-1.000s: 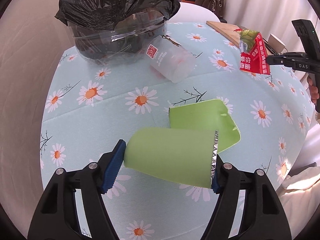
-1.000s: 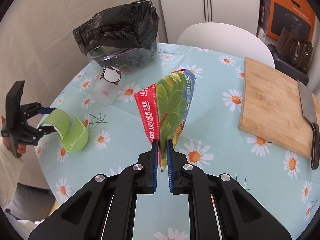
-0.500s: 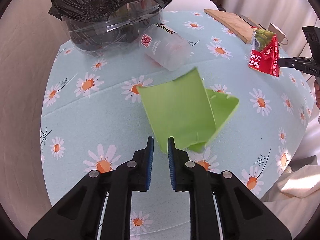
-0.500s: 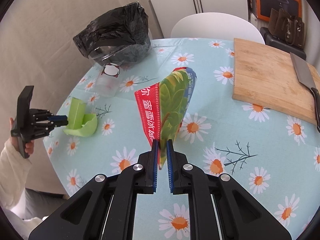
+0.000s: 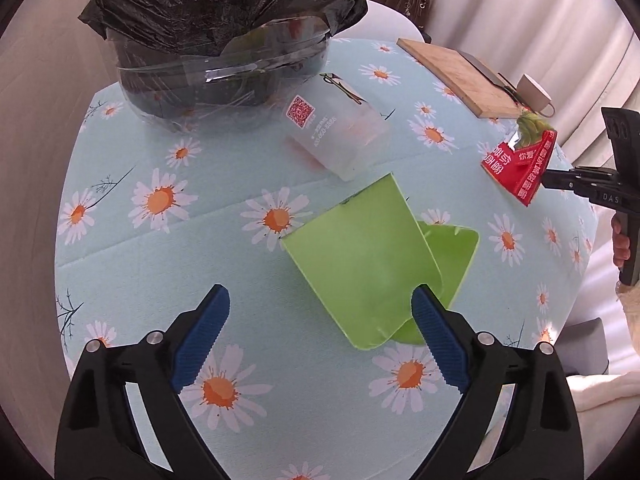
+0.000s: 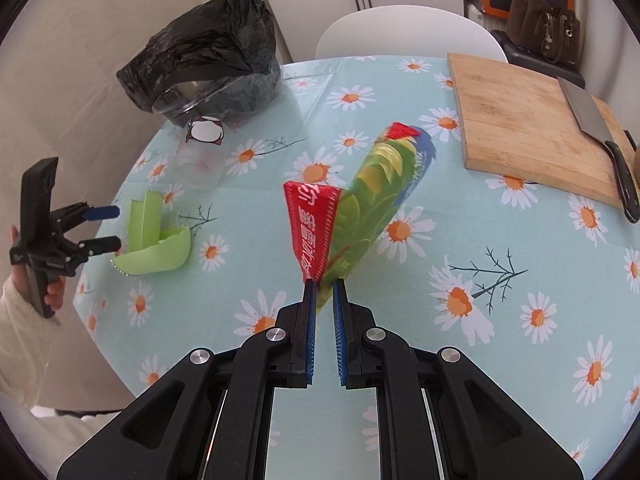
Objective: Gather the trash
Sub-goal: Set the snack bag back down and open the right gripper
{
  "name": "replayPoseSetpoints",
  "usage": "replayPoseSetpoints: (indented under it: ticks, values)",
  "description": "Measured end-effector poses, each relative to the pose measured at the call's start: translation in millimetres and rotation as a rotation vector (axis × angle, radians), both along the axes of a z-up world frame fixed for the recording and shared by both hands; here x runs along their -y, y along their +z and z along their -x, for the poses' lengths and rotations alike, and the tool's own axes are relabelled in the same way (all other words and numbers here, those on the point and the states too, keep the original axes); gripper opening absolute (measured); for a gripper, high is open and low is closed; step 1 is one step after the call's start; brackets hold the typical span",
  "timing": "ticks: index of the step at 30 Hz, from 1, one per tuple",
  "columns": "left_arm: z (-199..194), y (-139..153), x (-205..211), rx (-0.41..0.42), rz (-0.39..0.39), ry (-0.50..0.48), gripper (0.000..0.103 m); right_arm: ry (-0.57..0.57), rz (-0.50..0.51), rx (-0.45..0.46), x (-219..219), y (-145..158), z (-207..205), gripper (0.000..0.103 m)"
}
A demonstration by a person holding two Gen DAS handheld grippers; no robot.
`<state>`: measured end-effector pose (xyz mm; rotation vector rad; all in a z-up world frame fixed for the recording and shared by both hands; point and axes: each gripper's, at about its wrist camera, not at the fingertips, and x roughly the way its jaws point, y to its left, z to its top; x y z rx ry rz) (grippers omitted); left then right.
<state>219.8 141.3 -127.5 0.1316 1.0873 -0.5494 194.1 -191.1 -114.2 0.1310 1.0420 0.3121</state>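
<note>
A flattened green carton (image 5: 368, 256) lies on the daisy tablecloth (image 5: 160, 272). My left gripper (image 5: 319, 294) is opening its jaws wide just before the carton; its right fingertip (image 5: 424, 300) overlaps the carton's edge and neither pad presses on it. In the right wrist view the left gripper (image 6: 102, 227) points at the green carton (image 6: 154, 240). My right gripper (image 6: 323, 284) is shut on a red and green snack wrapper (image 6: 352, 208), held above the table, and also shows as the gripper (image 5: 550, 181) with the wrapper (image 5: 520, 168). A clear bin with a black bag (image 5: 224, 40) stands at the back.
A clear plastic cup (image 5: 340, 136) lies on its side between the bin and the carton. A wooden cutting board (image 6: 520, 120) with a cleaver (image 6: 592, 120) is at the back right, with a white mug (image 5: 534, 90) by it. A white chair (image 6: 408, 32) stands behind the table.
The left gripper held the green carton, let it go onto the table and closed, and now stands wide again. The right gripper has rolled a little with the wrapper.
</note>
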Motion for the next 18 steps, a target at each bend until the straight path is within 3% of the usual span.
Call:
replayPoseSetpoints:
  ticks: [5, 8, 12, 18]
  values:
    - [-18.7, -16.7, 6.9, -0.089, 0.078, 0.004, 0.089, -0.036, -0.003, -0.025, -7.1, -5.7, 5.3, 0.008]
    - [-24.5, -23.7, 12.8, -0.126, 0.123, -0.005, 0.069, -0.067, -0.014, -0.026, -6.4, -8.9, 8.2, 0.008]
    - [-32.5, -35.3, 20.1, -0.192, 0.118, -0.021, 0.019, -0.118, -0.034, -0.026, -0.6, -12.4, 13.1, 0.007]
    - [-33.7, -26.0, 25.1, -0.178, 0.07, -0.034, 0.009, -0.148, -0.043, 0.021, 11.1, -5.8, 22.6, 0.012]
